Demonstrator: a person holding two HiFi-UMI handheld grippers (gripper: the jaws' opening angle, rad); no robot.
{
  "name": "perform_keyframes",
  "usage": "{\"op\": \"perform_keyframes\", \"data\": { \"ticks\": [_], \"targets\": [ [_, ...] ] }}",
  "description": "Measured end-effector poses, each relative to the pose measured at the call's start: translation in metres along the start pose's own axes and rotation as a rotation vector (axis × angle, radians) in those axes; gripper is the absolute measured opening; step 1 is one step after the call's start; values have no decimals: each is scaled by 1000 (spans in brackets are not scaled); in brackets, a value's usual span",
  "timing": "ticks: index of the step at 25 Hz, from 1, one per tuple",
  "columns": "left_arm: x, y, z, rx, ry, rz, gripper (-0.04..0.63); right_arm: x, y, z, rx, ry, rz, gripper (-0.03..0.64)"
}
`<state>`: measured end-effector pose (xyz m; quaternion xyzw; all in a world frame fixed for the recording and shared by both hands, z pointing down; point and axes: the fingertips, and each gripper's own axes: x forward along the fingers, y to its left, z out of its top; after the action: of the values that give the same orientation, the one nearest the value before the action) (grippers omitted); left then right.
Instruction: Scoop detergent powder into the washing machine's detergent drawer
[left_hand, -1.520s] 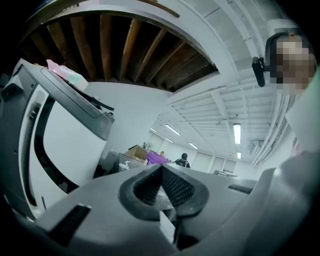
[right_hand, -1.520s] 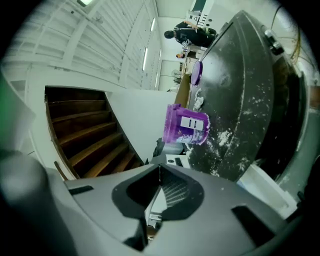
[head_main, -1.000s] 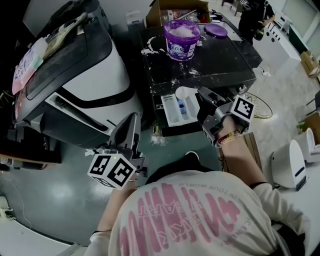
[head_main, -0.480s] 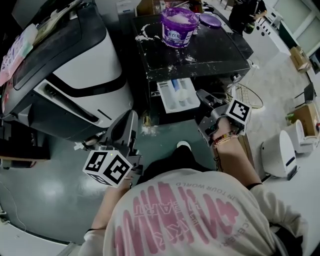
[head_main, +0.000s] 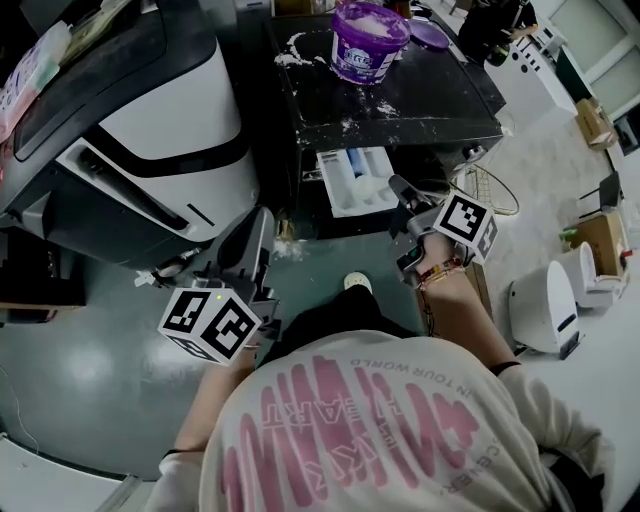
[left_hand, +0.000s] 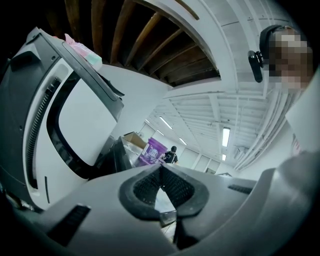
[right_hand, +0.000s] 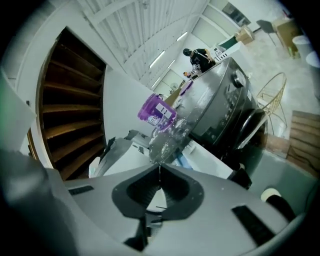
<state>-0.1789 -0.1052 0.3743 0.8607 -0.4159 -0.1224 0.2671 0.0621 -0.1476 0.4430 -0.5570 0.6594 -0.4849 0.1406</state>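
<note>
A purple detergent tub, open and full of white powder, stands on the black washing machine top. Below it the white detergent drawer is pulled out. My right gripper is at the drawer's right edge, shut on the handle of a white scoop that lies over the right compartment. In the right gripper view the jaws meet, aimed at the tub; the scoop barely shows there. My left gripper hangs low over the floor, shut and empty.
A large white and black machine fills the left. The tub's purple lid and spilled powder lie on the machine top. A wire basket, a cardboard box and a white appliance stand at right.
The right gripper has brought the scoop from the drawer's far end to low over its right compartment. The head view has shifted. The left gripper has hardly moved.
</note>
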Motion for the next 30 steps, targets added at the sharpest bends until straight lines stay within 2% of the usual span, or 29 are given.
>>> {"op": "perform_keyframes", "data": {
  "ticks": [10,16,26,30],
  "targets": [
    [-6,10,6,-23,-30,31,0,18,1,-13,-258,105,-115,0],
    [-10,12,9,-27,-51,33,0,27,5,-17,-479,158,-169,0],
    [-16,18,9,-40,-67,51,0,39,8,-39,-693,277,-184,0],
    [-18,20,7,-43,-67,59,0,44,10,-54,-839,360,-160,2]
  ]
}}
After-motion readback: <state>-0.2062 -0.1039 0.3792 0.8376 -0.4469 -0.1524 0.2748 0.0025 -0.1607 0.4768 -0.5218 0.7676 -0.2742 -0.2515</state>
